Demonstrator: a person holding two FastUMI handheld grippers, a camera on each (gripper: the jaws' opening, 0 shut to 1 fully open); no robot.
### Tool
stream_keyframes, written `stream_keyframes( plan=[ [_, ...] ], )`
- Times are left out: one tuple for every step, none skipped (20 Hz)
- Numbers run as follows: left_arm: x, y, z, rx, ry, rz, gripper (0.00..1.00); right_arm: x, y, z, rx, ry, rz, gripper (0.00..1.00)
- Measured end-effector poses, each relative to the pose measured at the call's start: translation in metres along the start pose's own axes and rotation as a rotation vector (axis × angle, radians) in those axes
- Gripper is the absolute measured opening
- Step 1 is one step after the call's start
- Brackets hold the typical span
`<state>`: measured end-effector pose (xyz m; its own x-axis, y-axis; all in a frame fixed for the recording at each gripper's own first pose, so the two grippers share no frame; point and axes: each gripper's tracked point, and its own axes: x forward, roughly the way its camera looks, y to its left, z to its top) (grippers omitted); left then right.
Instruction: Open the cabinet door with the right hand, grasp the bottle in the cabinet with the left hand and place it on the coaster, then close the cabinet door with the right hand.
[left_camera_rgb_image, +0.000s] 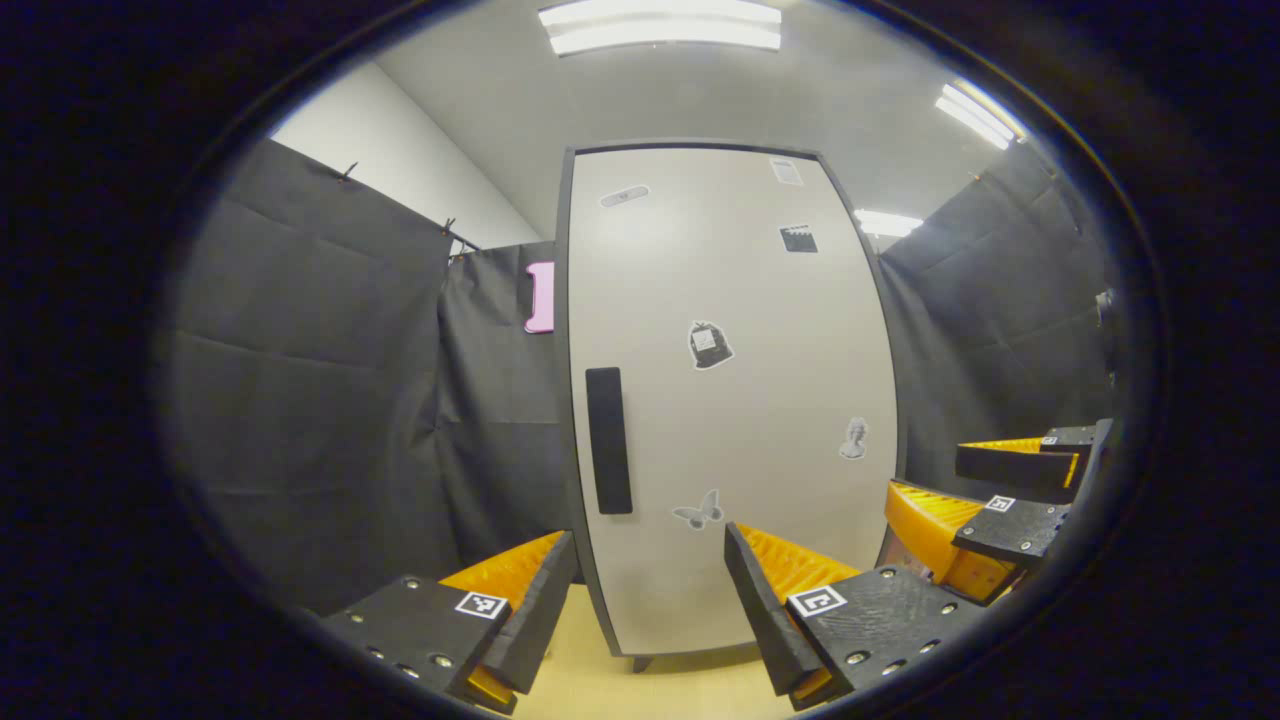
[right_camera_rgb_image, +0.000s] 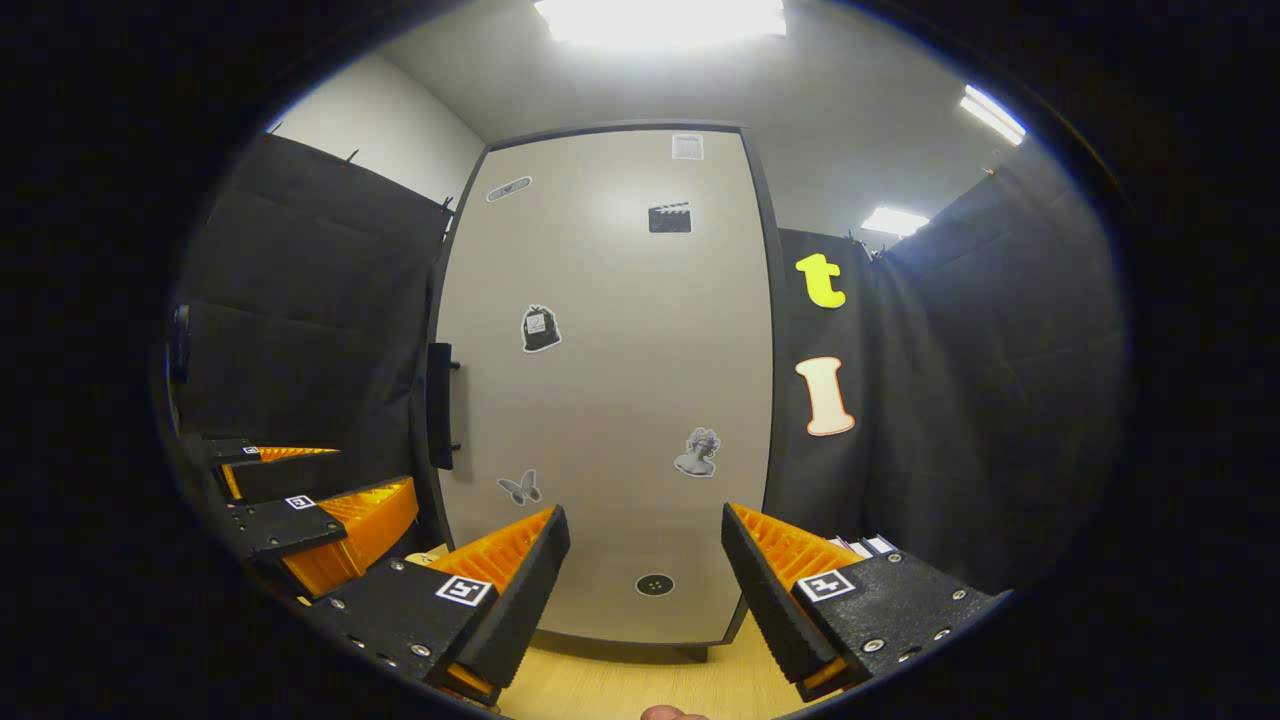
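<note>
Handle (right_camera_rgb_image: 440, 405) of the cabinet door (right_camera_rgb_image: 610, 400) is the thing that matters now: a dark upright bar, long axis vertical, at the left edge of the door about mid-height. The door is shut, so the bottle and where it stands inside cannot be seen. The right gripper (right_camera_rgb_image: 645, 570) faces the lower middle of the door, fingers spread wide with nothing between them; the handle lies up and to its left. The left gripper (left_camera_rgb_image: 650, 590) is also released and empty, low before the door and straighter before the handle (left_camera_rgb_image: 608, 440), so it looks nearer, though the task gives the door to the right hand.
</note>
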<state>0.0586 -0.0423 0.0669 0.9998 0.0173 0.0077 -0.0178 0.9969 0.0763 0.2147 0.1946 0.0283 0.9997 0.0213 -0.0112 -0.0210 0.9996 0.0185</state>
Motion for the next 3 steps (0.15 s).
stream_keyframes(
  plan=[
    [0.0000,0.0003,-0.0001,0.002,0.000,0.002,0.86,0.0001,0.0012,-0.0001,-0.002,0.001,0.002,0.95],
    [0.0003,0.0004,-0.0006,0.002,0.001,0.005,0.86,0.0002,0.0021,-0.0005,-0.003,0.002,0.004,0.95],
    [0.0006,0.0004,-0.0009,0.001,0.003,0.007,0.80,-0.0001,0.0022,-0.0003,-0.002,0.002,0.004,0.95]
  ],
)
